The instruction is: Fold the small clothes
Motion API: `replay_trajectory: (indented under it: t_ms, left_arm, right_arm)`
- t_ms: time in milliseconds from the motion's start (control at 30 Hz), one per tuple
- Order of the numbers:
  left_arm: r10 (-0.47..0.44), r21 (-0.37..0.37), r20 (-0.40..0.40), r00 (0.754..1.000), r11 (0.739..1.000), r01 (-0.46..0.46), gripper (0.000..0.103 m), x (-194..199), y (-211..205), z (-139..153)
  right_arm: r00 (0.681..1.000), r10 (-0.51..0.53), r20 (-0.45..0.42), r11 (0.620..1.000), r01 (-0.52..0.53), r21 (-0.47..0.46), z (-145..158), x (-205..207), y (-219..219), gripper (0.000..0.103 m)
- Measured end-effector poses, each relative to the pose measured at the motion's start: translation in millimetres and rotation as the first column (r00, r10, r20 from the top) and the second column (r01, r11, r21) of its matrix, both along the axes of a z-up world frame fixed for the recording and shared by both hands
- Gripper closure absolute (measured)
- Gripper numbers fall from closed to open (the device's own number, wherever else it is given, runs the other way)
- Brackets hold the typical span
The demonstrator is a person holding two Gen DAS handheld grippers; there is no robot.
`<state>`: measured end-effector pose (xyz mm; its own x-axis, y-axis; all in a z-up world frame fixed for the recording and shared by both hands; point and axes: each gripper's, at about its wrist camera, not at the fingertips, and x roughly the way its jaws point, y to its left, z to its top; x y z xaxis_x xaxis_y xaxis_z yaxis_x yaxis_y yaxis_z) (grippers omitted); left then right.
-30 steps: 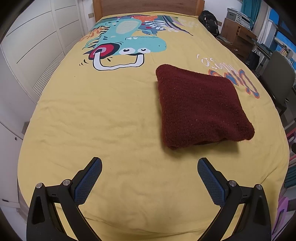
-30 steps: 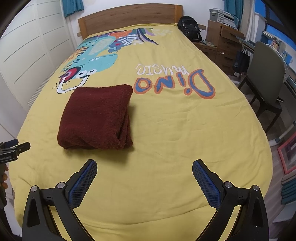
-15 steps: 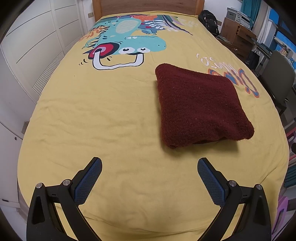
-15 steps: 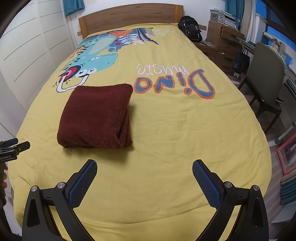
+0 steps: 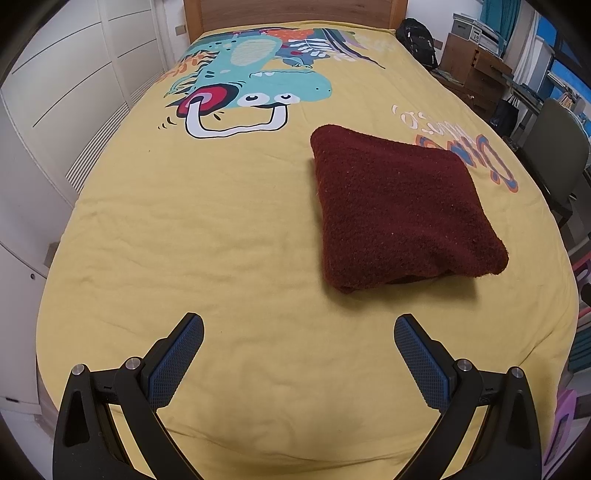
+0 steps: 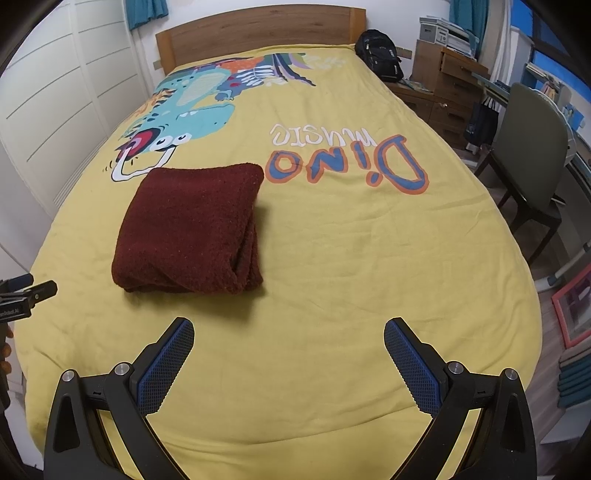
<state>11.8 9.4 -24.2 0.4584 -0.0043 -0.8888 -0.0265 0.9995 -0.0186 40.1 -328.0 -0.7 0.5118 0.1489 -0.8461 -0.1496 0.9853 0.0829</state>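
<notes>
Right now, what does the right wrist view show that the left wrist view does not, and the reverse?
Only the right wrist view shows the whole "Dino music" lettering, the layered folded edge of the dark red garment, the other gripper at the left border and the open right gripper. Only the left wrist view shows the open left gripper and the dinosaur face from the front. Both show the folded garment lying on the yellow bedcover, touched by neither gripper, the wooden headboard and the black backpack.
</notes>
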Motion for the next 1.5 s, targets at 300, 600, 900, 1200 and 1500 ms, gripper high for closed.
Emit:
replay_trajectory:
  t_ms: [300, 600, 900, 1200, 1500]
  left_arm:
    - [-0.008, 0.002, -0.011, 1.000, 1.000, 0.008, 0.001, 0.0, -2.4, -3.6]
    - [-0.017, 0.000, -0.023, 1.000, 1.000, 0.017, 0.001, -0.2, -6.3, -7.5]
    - [-0.021, 0.000, -0.034, 0.999, 1.000, 0.021, 0.001, -0.3, -6.9, -9.5]
    - [-0.028, -0.002, -0.036, 0.999, 1.000, 0.028, 0.001, -0.4, -8.2, -9.5]
    - [-0.027, -0.009, -0.026, 0.999, 1.000, 0.027, 0.001, -2.2, -8.3, -3.9]
  right_arm:
    - [1.000, 0.002, 0.000, 1.000, -0.002, 0.000, -0.6, 0.7, -0.5, 0.000]
    - [1.000, 0.003, -0.001, 1.000, -0.003, -0.004, -1.6, 0.6, -0.6, 0.000]
    - [1.000, 0.009, -0.006, 1.000, -0.009, -0.006, -3.8, 0.1, 0.3, 0.000]
    - [1.000, 0.008, -0.009, 1.000, -0.008, -0.007, -4.9, 0.1, -0.6, 0.000]
    - [1.000, -0.002, -0.018, 1.000, 0.002, -0.004, -10.1, 0.0, -4.0, 0.000]
